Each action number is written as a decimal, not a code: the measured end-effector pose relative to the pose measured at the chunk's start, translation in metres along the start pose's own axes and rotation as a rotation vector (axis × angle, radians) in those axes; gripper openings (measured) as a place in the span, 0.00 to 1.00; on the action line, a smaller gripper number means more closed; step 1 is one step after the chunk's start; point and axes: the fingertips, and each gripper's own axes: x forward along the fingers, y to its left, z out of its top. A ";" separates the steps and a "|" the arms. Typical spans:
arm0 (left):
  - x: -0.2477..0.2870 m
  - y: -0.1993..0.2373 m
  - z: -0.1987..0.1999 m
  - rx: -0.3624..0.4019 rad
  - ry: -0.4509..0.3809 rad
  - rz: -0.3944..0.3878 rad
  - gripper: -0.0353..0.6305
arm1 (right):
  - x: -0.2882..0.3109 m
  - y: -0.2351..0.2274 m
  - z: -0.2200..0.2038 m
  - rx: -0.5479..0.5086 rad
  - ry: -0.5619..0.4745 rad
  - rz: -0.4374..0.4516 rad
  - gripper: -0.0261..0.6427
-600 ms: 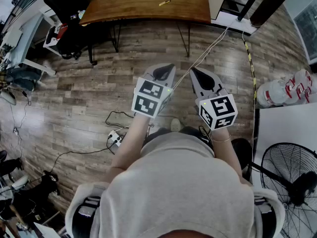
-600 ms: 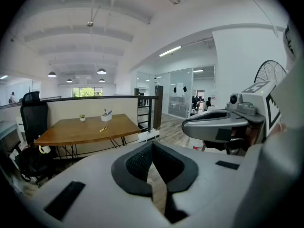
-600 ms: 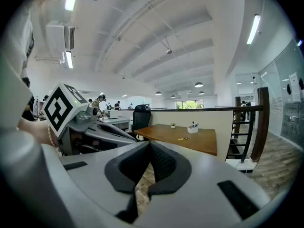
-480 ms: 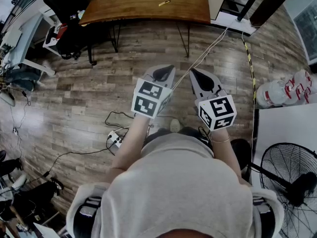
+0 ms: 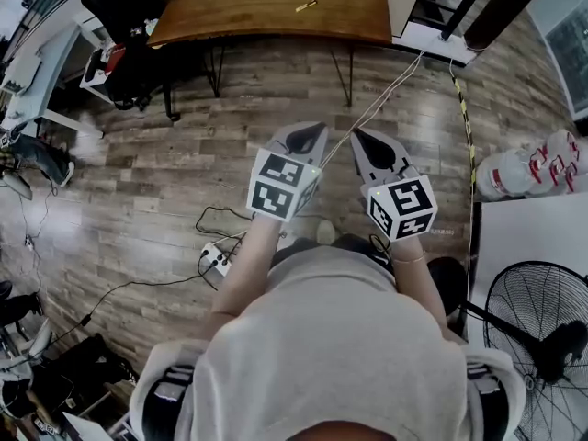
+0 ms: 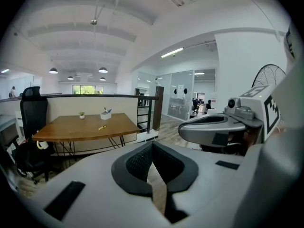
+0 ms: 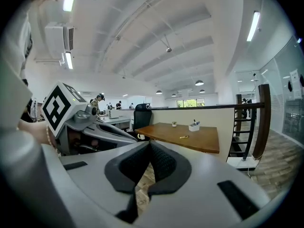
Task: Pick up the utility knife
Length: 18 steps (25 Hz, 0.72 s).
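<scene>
Both pairs of fingers are shut tight with nothing in them. On the left gripper [image 6: 152, 147] the dark ribbed pads [image 6: 137, 163] meet at their tips, and the right gripper [image 7: 150, 145] is the same, with pads [image 7: 164, 163] touching and empty. The person holds the two side by side in front of the chest, close together but not touching, both tipped slightly down over the plank floor [image 5: 165, 182]. Well ahead of them, across a stretch of that floor, stands a wooden table [image 5: 257, 12] on thin black hairpin legs [image 5: 344, 72]. Near the middle of its top lies a small yellow object, which I take to be the utility knife [image 5: 306, 5], though from here it is too small to be sure. It lies flat on its own, well apart from both grippers. Behind it on the table sit a white holder [image 6: 106, 114] with things sticking out of it and, further left, a tiny pot [image 6: 81, 114]. A pale cable [image 5: 390, 85] runs over the floor from between the grippers towards the table's right end. A black office chair [image 6: 32, 113] and a dark bag [image 6: 26, 156] crowd the table's left end, and a dark railing post [image 6: 157, 107] rises to its right. Nearer the person, a white power strip [image 5: 216, 258] with its leads lies on the floor to the left. On the right are a black floor fan [image 5: 537, 333] and a cluster of large water bottles [image 5: 528, 168].
</scene>
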 end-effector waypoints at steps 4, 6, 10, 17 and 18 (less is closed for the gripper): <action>0.002 -0.005 0.002 0.036 0.008 -0.007 0.07 | 0.001 0.000 -0.001 0.021 -0.006 0.006 0.06; 0.003 -0.010 0.007 0.047 -0.016 -0.030 0.07 | 0.002 -0.003 -0.004 0.036 -0.002 0.004 0.06; 0.005 -0.013 0.016 0.034 -0.088 -0.059 0.08 | 0.004 -0.010 -0.005 0.040 -0.006 0.023 0.06; 0.014 0.006 0.006 0.020 -0.034 0.031 0.08 | 0.013 -0.026 -0.007 0.054 -0.005 0.026 0.06; 0.016 0.007 0.006 0.012 -0.031 0.034 0.08 | 0.014 -0.029 -0.009 0.057 -0.003 0.026 0.06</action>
